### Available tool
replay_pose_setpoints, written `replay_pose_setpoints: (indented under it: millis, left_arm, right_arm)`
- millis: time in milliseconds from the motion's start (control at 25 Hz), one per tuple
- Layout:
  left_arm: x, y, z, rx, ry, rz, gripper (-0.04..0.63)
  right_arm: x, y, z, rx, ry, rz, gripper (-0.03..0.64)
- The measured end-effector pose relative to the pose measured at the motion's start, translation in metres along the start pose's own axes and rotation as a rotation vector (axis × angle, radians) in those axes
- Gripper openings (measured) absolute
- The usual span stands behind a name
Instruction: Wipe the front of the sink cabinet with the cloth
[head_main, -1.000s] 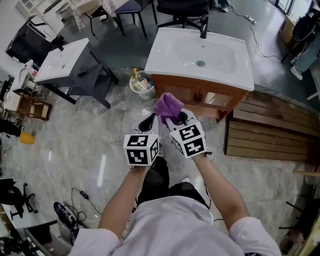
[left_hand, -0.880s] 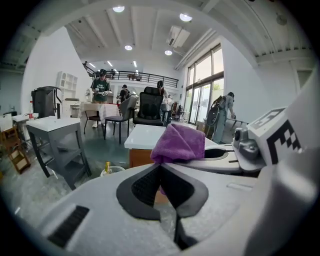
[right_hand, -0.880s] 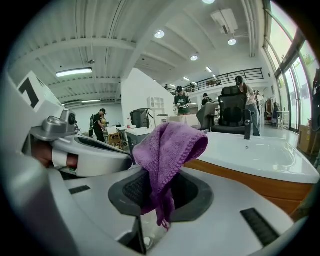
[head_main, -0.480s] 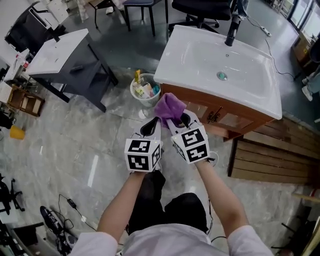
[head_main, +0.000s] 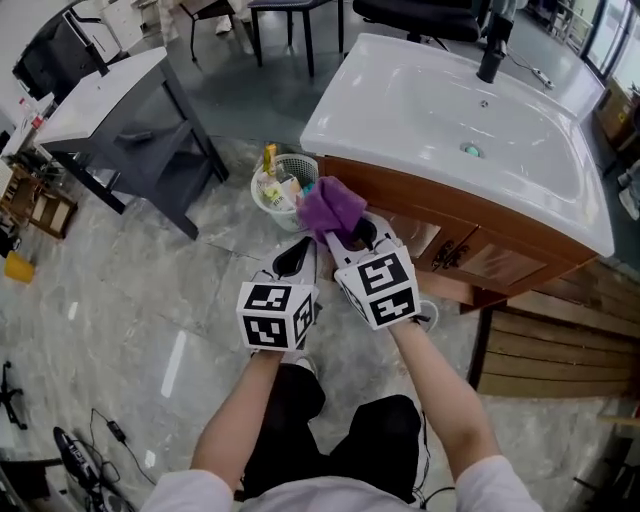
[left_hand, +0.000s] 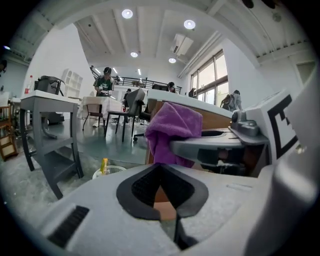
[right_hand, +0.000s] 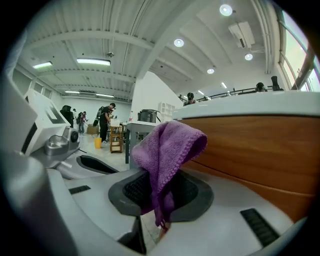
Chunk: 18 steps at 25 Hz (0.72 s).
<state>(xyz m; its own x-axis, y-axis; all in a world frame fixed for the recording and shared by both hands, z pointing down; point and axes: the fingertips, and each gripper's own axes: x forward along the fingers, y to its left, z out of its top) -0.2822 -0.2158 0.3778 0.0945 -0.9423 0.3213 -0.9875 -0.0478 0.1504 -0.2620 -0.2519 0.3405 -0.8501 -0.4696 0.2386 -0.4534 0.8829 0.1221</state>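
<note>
A white sink (head_main: 450, 110) tops a brown wooden cabinet (head_main: 470, 250) at the upper right of the head view. My right gripper (head_main: 352, 238) is shut on a purple cloth (head_main: 328, 205), which bunches up above its jaws, close to the cabinet's left front corner. In the right gripper view the purple cloth (right_hand: 165, 150) hangs between the jaws with the cabinet front (right_hand: 260, 150) just to the right. My left gripper (head_main: 295, 258) is shut with nothing in it, beside the right one; its view shows the cloth (left_hand: 172, 130) ahead.
A white basket of bottles (head_main: 278, 185) stands on the floor left of the cabinet. A grey side table (head_main: 110, 110) is further left. Wooden slats (head_main: 560, 360) lie on the floor at right. A black faucet (head_main: 492, 50) rises behind the basin.
The view has closed in on the cabinet: sink and cabinet loom larger and nearer. Both grippers stay side by side, the cloth now near the cabinet's left corner.
</note>
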Motion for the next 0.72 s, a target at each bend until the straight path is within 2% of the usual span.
replay_pose_setpoints:
  millis: [120, 240, 520, 720]
  left_arm:
    - [0.014, 0.012, -0.016, 0.002, -0.023, 0.010, 0.003]
    - [0.024, 0.013, -0.028, 0.037, -0.053, 0.015, 0.003]
    - [0.034, 0.002, -0.040, 0.082, -0.109, 0.000, 0.003]
    - [0.038, -0.016, -0.046, 0.075, -0.128, -0.015, 0.003]
  right_arm:
    - [0.014, 0.000, -0.010, -0.031, -0.040, -0.001, 0.077]
    - [0.023, 0.002, -0.017, -0.039, -0.084, 0.018, 0.077]
    - [0.018, -0.006, -0.028, -0.014, -0.155, 0.016, 0.077]
    - [0.000, -0.014, -0.028, -0.005, -0.177, 0.000, 0.077]
